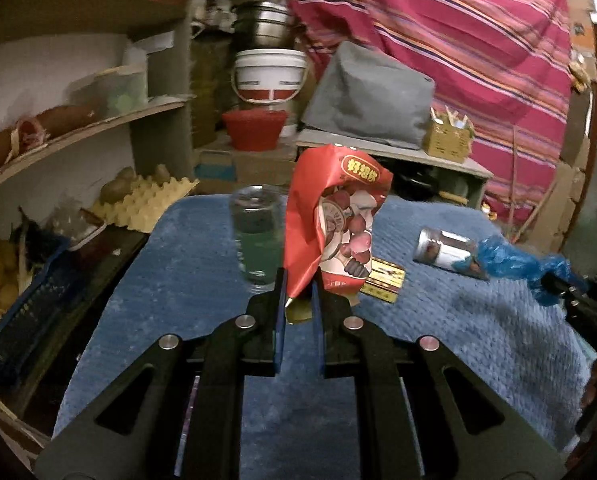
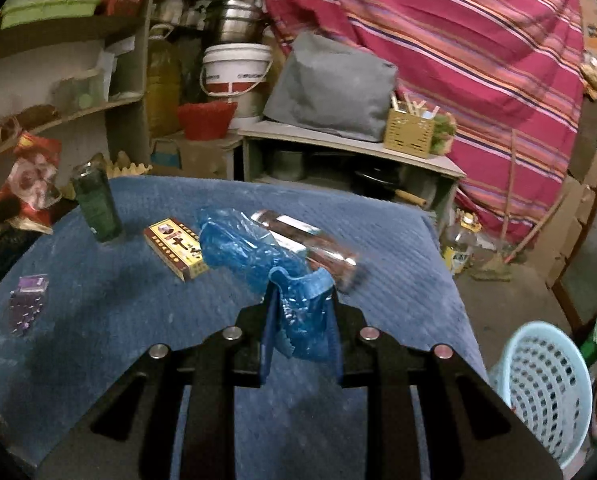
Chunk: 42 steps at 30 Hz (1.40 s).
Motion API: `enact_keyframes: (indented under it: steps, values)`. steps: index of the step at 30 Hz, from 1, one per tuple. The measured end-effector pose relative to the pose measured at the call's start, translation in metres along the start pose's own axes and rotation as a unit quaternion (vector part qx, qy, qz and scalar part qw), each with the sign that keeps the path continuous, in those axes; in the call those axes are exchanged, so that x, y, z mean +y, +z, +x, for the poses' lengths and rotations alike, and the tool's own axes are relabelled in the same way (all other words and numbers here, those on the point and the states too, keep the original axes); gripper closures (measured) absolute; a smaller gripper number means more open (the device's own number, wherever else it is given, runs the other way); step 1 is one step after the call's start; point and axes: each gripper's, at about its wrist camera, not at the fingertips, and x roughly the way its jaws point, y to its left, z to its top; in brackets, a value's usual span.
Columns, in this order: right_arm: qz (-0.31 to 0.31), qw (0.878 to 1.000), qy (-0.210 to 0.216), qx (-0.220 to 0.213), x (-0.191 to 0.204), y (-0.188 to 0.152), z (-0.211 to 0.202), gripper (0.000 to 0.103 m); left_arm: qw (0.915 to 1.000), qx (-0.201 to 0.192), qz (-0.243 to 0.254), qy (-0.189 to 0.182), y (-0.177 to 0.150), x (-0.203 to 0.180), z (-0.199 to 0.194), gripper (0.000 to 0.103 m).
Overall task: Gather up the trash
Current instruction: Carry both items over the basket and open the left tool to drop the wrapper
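Observation:
My left gripper (image 1: 298, 288) is shut on the lower corner of a red snack wrapper (image 1: 334, 220) and holds it upright above the blue-covered table (image 1: 186, 280); the wrapper also shows in the right wrist view (image 2: 32, 176) at far left. My right gripper (image 2: 300, 300) is shut on a crumpled blue plastic bag (image 2: 250, 252), lifted above the table; it also shows in the left wrist view (image 1: 514, 260). A light blue perforated basket (image 2: 542, 388) stands on the floor to the right of the table.
On the table are a glass of green liquid (image 1: 258, 240), a yellow and red box (image 2: 176, 248), a clear jar lying on its side (image 2: 306, 240) and a small purple packet (image 2: 28, 296). Shelves (image 1: 78, 136) stand at left, a cabinet (image 2: 350, 148) behind.

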Motion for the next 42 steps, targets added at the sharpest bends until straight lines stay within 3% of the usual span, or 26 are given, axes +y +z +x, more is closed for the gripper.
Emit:
enact_keyframes:
  steps: [7, 15, 23, 33, 42]
  values:
    - [0.019, 1.000, -0.010, -0.010, -0.037, -0.018, -0.025, 0.080, 0.9986, 0.009, 0.049, -0.015, -0.013, -0.054, 0.002, 0.093]
    - [0.047, 0.999, -0.012, -0.002, -0.086, -0.035, -0.039, 0.080, 0.9974, 0.029, 0.061, -0.025, -0.017, -0.105, 0.012, 0.093]
    - [0.089, 0.994, -0.059, -0.010, -0.156, -0.047, -0.061, 0.080, 0.9925, 0.029, 0.090, -0.077, -0.024, -0.191, 0.018, 0.093]
    - [0.145, 0.980, -0.136, -0.010, -0.260, -0.075, -0.085, 0.080, 0.9803, 0.033, 0.121, -0.153, -0.041, -0.308, 0.023, 0.093]
    - [0.204, 0.965, -0.162, 0.016, -0.332, -0.108, -0.086, 0.080, 0.9607, 0.047, 0.158, -0.223, -0.066, -0.416, 0.023, 0.093]
